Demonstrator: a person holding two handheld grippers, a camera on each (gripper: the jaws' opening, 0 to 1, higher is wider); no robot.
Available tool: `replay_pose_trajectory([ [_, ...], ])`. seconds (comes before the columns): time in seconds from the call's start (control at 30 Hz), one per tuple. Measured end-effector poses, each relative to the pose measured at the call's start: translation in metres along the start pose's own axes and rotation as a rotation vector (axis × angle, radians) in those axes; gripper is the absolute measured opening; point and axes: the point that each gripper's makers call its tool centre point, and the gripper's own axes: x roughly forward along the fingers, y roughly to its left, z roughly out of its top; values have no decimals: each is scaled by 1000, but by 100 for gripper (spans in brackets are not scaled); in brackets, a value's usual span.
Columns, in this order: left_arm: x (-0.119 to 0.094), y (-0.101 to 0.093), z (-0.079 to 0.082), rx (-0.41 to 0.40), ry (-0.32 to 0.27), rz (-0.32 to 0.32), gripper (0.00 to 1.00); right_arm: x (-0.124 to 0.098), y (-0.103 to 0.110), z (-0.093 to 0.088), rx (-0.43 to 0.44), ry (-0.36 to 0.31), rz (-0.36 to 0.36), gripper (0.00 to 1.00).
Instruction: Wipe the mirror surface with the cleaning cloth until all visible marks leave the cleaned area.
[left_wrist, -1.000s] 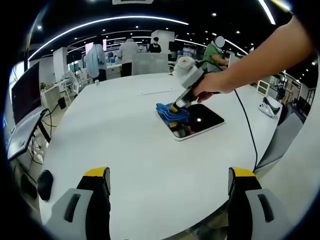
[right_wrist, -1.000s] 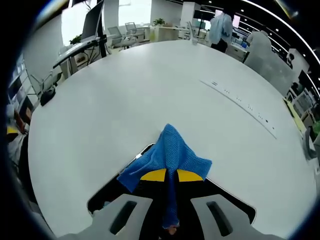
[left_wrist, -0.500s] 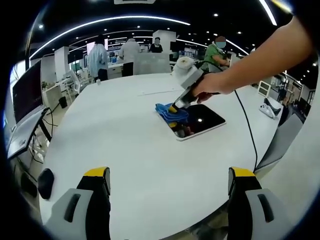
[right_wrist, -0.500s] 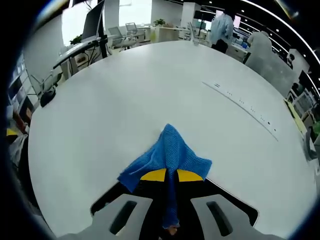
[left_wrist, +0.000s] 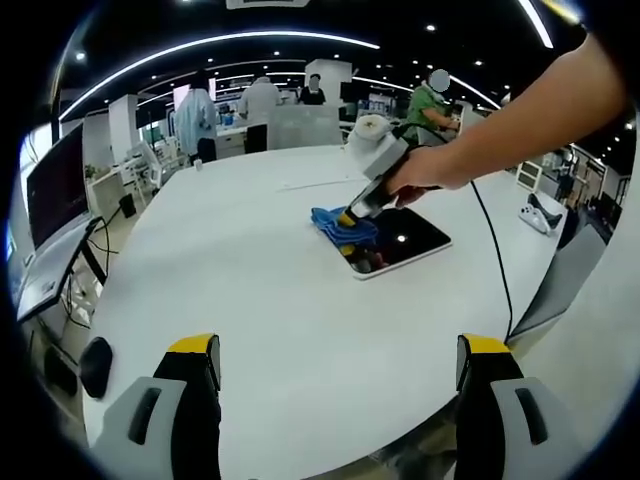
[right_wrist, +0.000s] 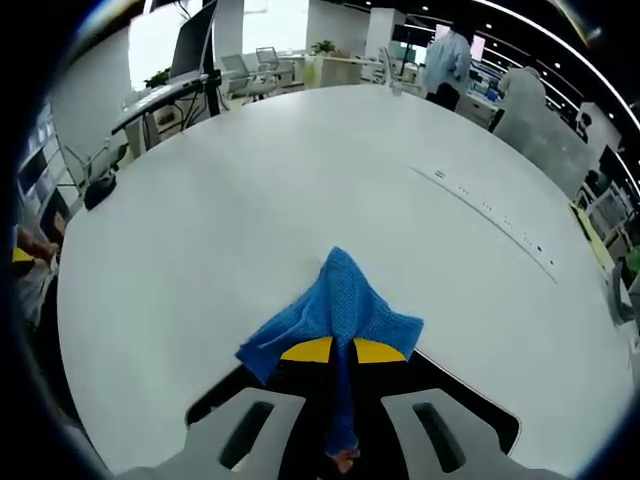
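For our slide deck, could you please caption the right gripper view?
Right claw shut on the blue cloth, pressing it onto the dark mirror on a white table.

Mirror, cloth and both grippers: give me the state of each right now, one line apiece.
mirror: lying flat on the white table, dark marks visible near its close corner.
cleaning cloth: bunched, clamped in the right gripper, pressed onto the mirror's far end.
right gripper: shut on the cloth, held by a hand.
left gripper: open, holding nothing, above the table's near edge.
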Motion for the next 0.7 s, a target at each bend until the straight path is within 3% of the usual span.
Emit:
replay_pose_trajectory([
  [0.7, 0, -8, 0, 12, 4, -19, 99, -7, 13, -7, 7, -26, 26, 1],
])
